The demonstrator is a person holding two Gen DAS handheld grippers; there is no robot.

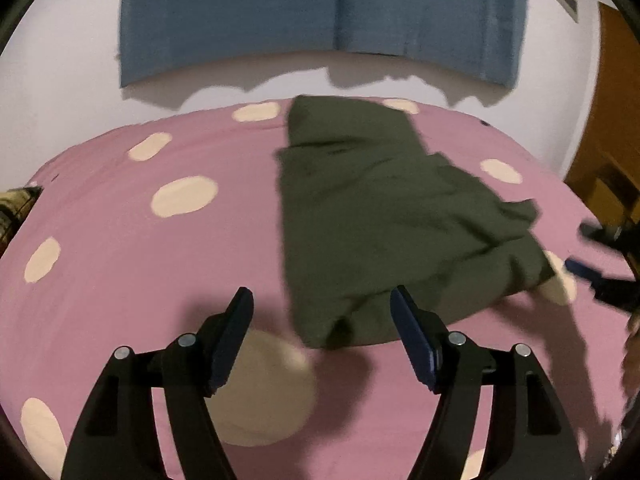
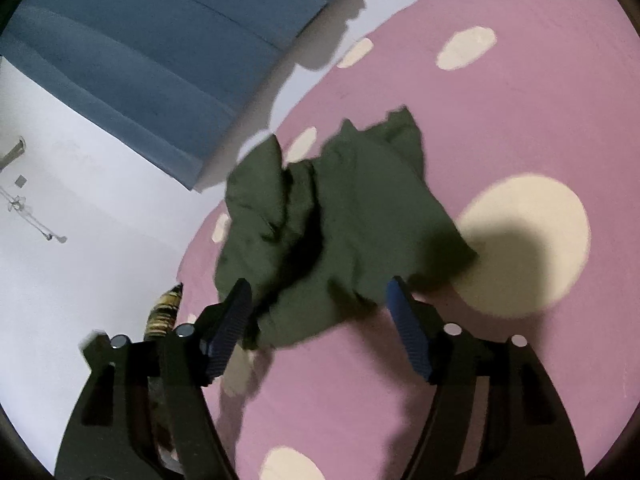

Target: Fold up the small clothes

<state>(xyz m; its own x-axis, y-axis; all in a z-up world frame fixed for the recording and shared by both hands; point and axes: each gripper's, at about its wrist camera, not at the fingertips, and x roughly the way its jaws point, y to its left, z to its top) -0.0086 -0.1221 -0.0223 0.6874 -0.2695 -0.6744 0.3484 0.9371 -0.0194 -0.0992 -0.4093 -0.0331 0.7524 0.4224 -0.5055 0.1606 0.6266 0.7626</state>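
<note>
Green cloth [image 1: 384,216] is the small garment I have to fold, and it lies on my pink bed sheet [image 1: 120,280] with the big cream dots. I use that green cloth as my marker for everything else.

Biggest first: the pink sheet spreads out all around the cloth. Behind the cloth, past the far edge of the bed, a blue curtain [image 1: 320,12] hangs on the pale wall.

The cloth looks partly folded to me. One side edge runs fairly straight, so I think a fold is made there. The side near my right claw is bunched and wrinkled, so I judge there is more folding and smoothing left.

My left claw [image 1: 322,300] sits just beside the near edge of the cloth. Its jaws stand wide with nothing between the pads. My right claw [image 2: 318,294] is at the cloth's crumpled near corner. Its jaws are wide too, and the cloth lies loose between them, not pinched.

I can read no writing, tags or brand marks on the cloth or anything else.
</note>
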